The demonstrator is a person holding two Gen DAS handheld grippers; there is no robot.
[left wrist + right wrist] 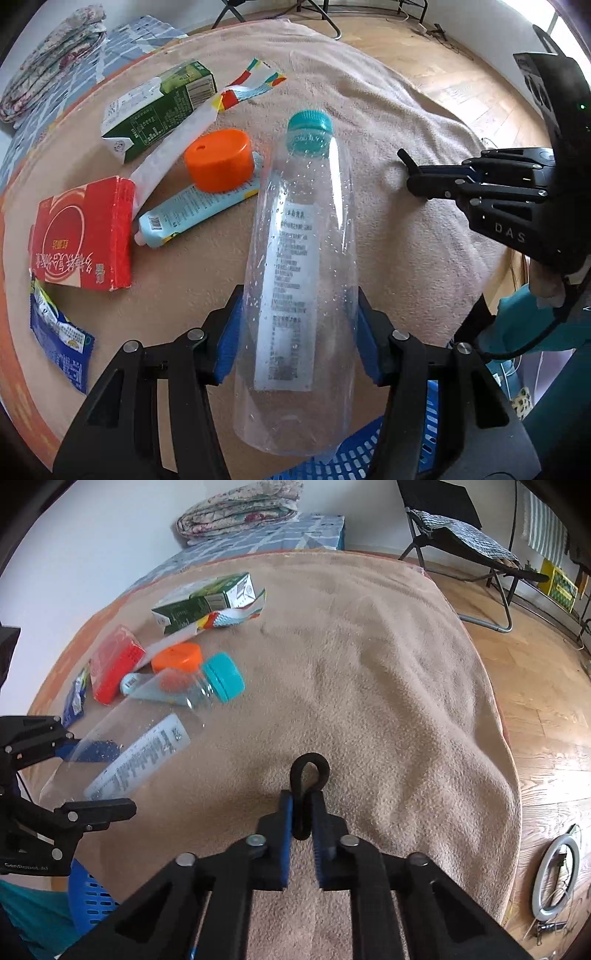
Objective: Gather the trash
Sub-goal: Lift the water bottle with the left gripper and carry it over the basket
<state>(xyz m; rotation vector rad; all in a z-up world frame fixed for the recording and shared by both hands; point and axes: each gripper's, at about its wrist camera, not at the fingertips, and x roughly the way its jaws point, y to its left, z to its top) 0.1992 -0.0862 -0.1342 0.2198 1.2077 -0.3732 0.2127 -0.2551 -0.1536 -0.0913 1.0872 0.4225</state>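
Note:
A clear plastic bottle [303, 221] with a teal cap [309, 127] lies lengthwise between the blue pads of my left gripper [300, 297], which press on both of its sides. From the right wrist view the same bottle [147, 746] slants over the beige blanket [369, 686] in that gripper. My right gripper [302, 801] is shut on a small black loop [310, 756], pinched at its lower end. The left wrist view shows the right gripper [410, 173] to the right of the bottle, low over the blanket.
To the left of the bottle lie a green carton [159, 110], an orange lid [218, 160], a light blue tube [195, 210], a red box [81, 232], a blue wrapper [59, 339] and a colourful wrapper [255, 81]. A blue basket [354, 454] sits below the left gripper.

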